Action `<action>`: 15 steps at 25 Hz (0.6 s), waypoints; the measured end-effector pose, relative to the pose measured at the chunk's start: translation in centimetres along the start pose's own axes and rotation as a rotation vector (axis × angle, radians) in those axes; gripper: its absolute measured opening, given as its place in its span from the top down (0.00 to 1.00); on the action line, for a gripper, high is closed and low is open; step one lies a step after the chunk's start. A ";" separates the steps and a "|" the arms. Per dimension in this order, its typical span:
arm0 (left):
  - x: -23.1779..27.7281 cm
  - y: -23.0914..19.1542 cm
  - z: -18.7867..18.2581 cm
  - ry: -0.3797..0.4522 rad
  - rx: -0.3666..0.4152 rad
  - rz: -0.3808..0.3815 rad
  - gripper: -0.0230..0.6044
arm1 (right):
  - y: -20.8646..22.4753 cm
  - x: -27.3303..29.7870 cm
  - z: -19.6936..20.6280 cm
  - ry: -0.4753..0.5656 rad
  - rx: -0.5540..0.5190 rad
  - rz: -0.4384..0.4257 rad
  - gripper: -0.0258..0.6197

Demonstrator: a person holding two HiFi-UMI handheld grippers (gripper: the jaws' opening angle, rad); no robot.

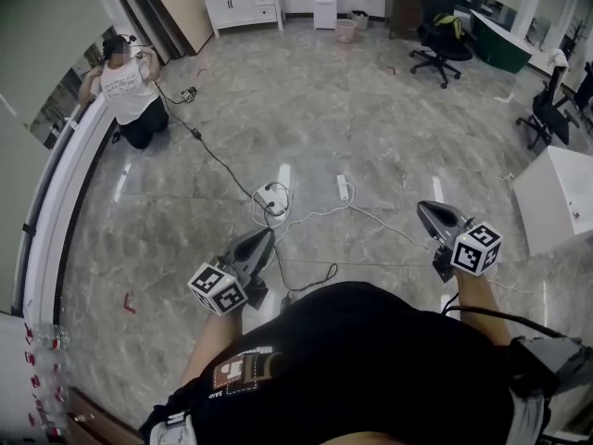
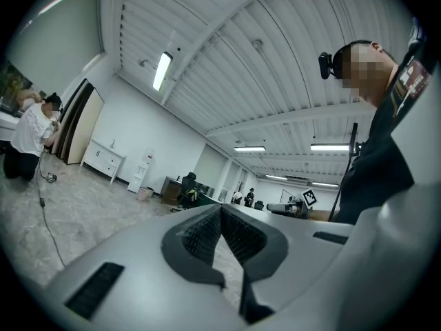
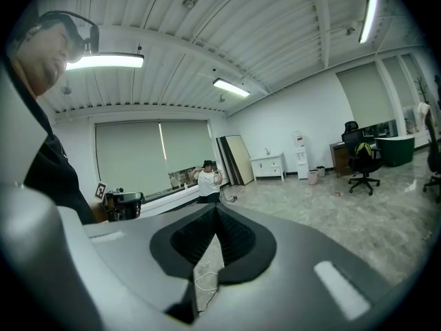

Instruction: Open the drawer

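Observation:
A white cabinet with drawers (image 1: 243, 3) stands against the far wall, well away from both grippers; it also shows small in the left gripper view (image 2: 103, 158) and in the right gripper view (image 3: 269, 165). My left gripper (image 1: 267, 235) is held out over the marble floor, its jaws together at the tips with nothing between them (image 2: 220, 209). My right gripper (image 1: 423, 208) is held alongside it to the right, its jaws likewise together and empty (image 3: 216, 209).
Cables, a coiled extension lead (image 1: 271, 197) and a power strip (image 1: 343, 188) lie on the floor just ahead. A person (image 1: 130, 86) kneels by the long sill at left. Office chairs (image 1: 440, 35), a pink bin (image 1: 346, 31) and a white table (image 1: 556, 197) stand at right.

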State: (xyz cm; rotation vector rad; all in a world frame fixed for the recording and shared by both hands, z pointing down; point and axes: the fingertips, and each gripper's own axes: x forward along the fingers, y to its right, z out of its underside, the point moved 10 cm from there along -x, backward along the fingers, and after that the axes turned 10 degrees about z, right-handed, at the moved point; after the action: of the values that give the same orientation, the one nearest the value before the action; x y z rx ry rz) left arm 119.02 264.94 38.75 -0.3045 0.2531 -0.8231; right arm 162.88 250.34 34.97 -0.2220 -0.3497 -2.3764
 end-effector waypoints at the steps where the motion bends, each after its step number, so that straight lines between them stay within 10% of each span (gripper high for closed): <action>1: -0.1 -0.4 0.1 0.002 -0.004 0.000 0.98 | 0.0 0.4 0.0 -0.006 0.000 -0.001 0.97; 15: 7.2 -4.5 -0.6 0.013 0.017 -0.110 0.98 | 10.1 8.0 -2.2 -0.011 0.009 -0.097 0.97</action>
State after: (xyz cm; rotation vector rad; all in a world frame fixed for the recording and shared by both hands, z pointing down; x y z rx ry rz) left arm 120.44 256.55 39.11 -0.2997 0.2430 -0.9356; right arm 163.71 237.45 36.86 -0.2183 -0.3841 -2.4694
